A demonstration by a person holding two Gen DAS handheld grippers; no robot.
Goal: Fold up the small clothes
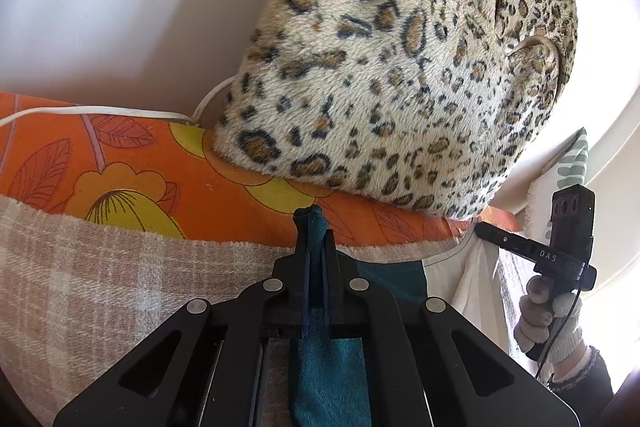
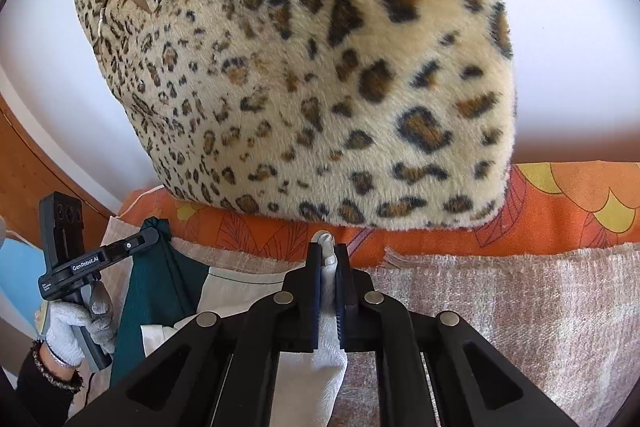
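A small garment lies on the bed, part teal (image 1: 328, 367) and part white (image 2: 312, 367). My left gripper (image 1: 316, 227) is shut on a bunched teal corner, and the fabric runs back between its fingers. In the right wrist view that gripper (image 2: 154, 233) shows at the left, held by a gloved hand (image 2: 72, 331), with the teal cloth (image 2: 152, 307) hanging from it. My right gripper (image 2: 329, 251) is shut on a white corner of the same garment. In the left wrist view it (image 1: 480, 229) appears at the far right, beside the white cloth (image 1: 476, 279).
A big leopard-print plush cushion (image 1: 400, 67) rests just beyond both grippers on an orange floral sheet (image 1: 224, 199). A pinkish checked woven blanket (image 2: 520, 307) covers the near side. A white cable (image 1: 100, 111) runs along the wall. A wooden frame (image 2: 36, 163) stands at the left.
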